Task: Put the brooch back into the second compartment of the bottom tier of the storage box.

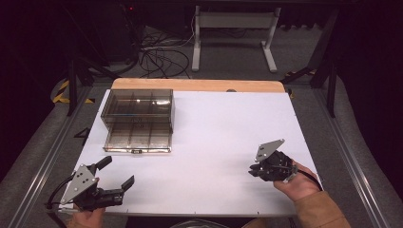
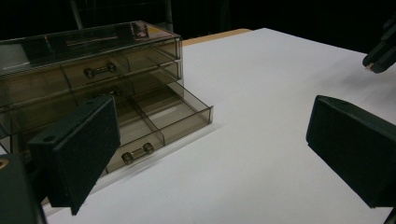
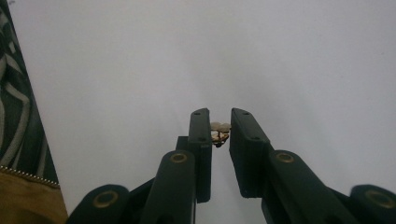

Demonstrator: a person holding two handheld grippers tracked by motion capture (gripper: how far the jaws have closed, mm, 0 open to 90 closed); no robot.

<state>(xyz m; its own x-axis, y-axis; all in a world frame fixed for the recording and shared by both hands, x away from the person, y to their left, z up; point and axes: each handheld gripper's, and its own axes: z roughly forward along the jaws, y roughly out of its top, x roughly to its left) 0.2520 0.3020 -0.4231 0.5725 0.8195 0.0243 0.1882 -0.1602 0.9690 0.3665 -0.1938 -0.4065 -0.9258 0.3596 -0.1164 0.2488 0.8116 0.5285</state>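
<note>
The right gripper (image 3: pixel 219 128) has its jaws drawn close together, pinching a small gold and pale trinket (image 3: pixel 219 132) between the tips, just above the white desk (image 3: pixel 280 56); what the trinket is cannot be told. In the high view this gripper (image 1: pixel 253 171) sits low over the desk's near right part, held by a hand (image 1: pixel 295 183) in a tan sleeve. Well away to its left, the left gripper (image 1: pixel 119 172) has its jaws spread wide with nothing between them. Ahead of that gripper stands a smoky clear drawer box (image 2: pixel 93 60), its bottom drawer (image 2: pixel 159 116) pulled out towards the gripper.
</note>
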